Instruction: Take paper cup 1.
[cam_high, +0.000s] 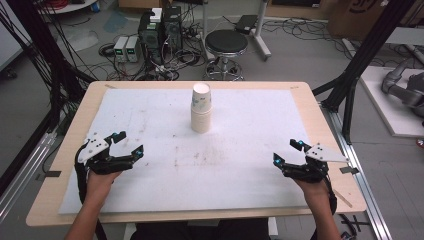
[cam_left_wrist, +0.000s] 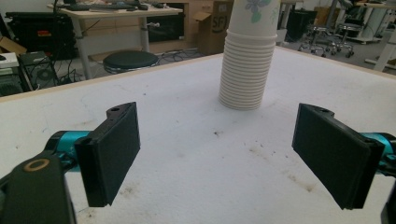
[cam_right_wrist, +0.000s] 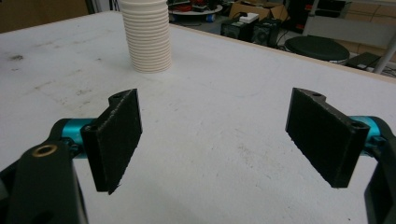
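A tall stack of white paper cups (cam_high: 201, 108) stands upright on the white mat (cam_high: 240, 145), slightly behind the table's middle. The same stack (cam_left_wrist: 248, 65) rises ahead of the left gripper's jaws, and in the right gripper view the stack (cam_right_wrist: 146, 37) is at the upper left. My left gripper (cam_high: 129, 143) rests near the mat's left edge, open, with nothing between its jaws. At the right edge of the mat my right gripper (cam_high: 286, 151) is open and empty too. Both stand well short of the cups. The two grippers (cam_left_wrist: 217, 154) (cam_right_wrist: 215, 140) hold their pads wide apart.
The mat covers a wooden table (cam_high: 320, 125) and carries faint dirt marks. Behind the table on the floor stand a black stool (cam_high: 226, 45), computer towers (cam_high: 160, 30) and tangled cables. Black frame legs (cam_high: 350, 85) flank the table on both sides.
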